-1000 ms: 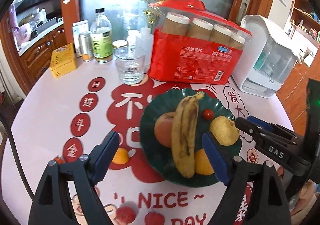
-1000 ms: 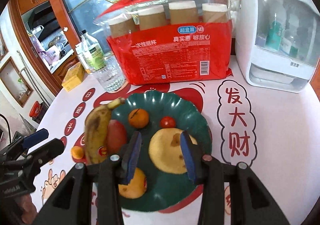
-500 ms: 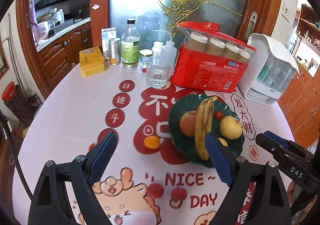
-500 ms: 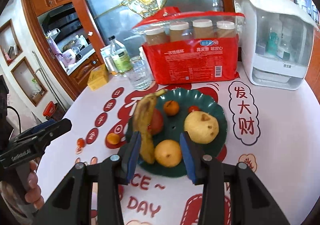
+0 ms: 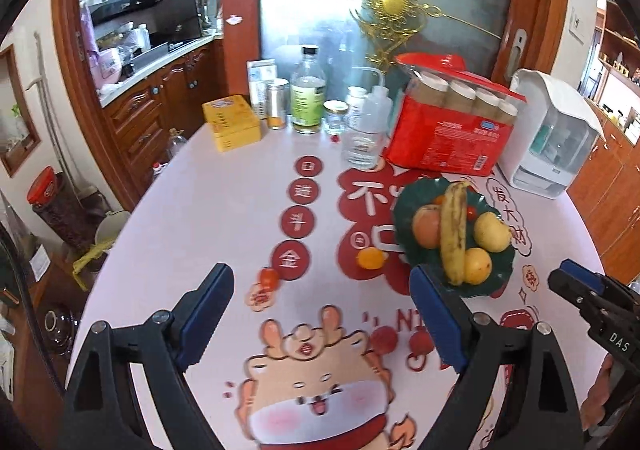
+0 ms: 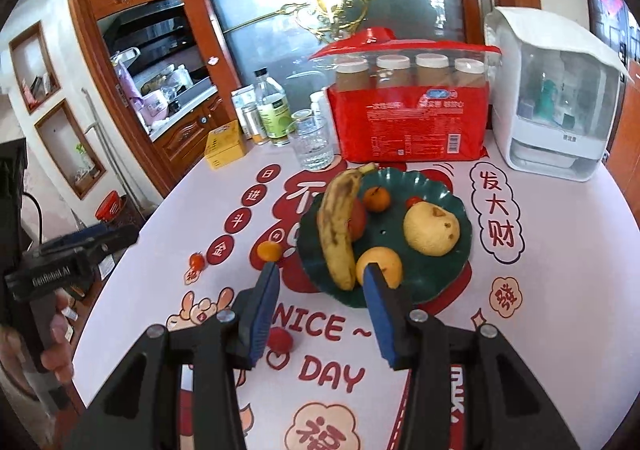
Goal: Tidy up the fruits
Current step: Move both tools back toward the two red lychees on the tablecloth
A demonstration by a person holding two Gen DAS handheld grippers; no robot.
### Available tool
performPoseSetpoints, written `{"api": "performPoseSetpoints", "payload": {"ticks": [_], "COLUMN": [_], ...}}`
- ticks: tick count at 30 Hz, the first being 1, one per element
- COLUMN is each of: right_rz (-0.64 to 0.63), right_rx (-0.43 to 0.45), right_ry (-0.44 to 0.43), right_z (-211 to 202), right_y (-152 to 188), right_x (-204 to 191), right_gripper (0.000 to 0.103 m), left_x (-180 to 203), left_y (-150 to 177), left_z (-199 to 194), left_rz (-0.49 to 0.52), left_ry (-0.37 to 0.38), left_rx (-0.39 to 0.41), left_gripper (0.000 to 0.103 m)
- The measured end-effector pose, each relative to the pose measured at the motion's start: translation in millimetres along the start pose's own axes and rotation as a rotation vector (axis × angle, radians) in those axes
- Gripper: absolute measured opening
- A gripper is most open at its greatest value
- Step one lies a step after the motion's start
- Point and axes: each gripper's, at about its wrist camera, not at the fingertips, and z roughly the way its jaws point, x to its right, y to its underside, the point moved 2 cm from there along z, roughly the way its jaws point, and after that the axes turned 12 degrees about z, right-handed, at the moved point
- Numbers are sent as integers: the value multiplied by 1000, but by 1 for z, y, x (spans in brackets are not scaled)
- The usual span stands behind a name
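plate [image 6: 436, 190] dark green | banana [image 6: 336, 226] brown-spotted yellow | tablecloth [image 5: 224, 202] pink, red print | tool pads [image 6: 266, 310] blue

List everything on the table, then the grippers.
plate: 1, dark green, table centre
banana: 1, yellow-brown, on plate
pear: 1, yellow, on plate
small orange: 1, on plate
loose orange: 1, on table beside plate
loose tomato: 1, red, on table
glass: 1, clear, behind plate
red pack: 1, behind plate
yellow box: 1, far edge
white appliance: 1, back right
left gripper: open, empty
right gripper: open, empty, jaws just opening
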Motion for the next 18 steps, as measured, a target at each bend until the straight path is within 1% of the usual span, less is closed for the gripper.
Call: {"api": "performPoseSetpoints", "payload": {"ticks": [5, 7, 9, 10, 14, 16, 18], "right_rz": [-66, -81, -85, -87, -100, -110, -122], "right_rx": [20, 27, 19, 11, 2, -2, -6], "right_ry": [7, 14, 15, 8, 17, 8, 5], "right_z": [-5, -4, 0, 3, 13, 16, 21], "right_y": [4, 5, 7, 8, 15, 19, 25], "right_x": [-20, -28, -34, -36, -46, -51, -55], "right_gripper": [44, 46, 54, 54, 54, 54, 54], "left_x": [-26, -33, -37, -39, -39, -36, -30], "left_y": [8, 10, 14, 16, 26, 31, 40], "left_z": [-7, -5, -2, 0, 10, 16, 28], "left_rz": [-8, 3, 11, 17, 44, 60, 71], "left_ry": [-39, -52, -57, -53, -45, -45, -26], "left_rx": [-8, -16, -27, -34, -53, -59, -88], "left_gripper": [89, 89, 89, 89, 89, 89, 89]}}
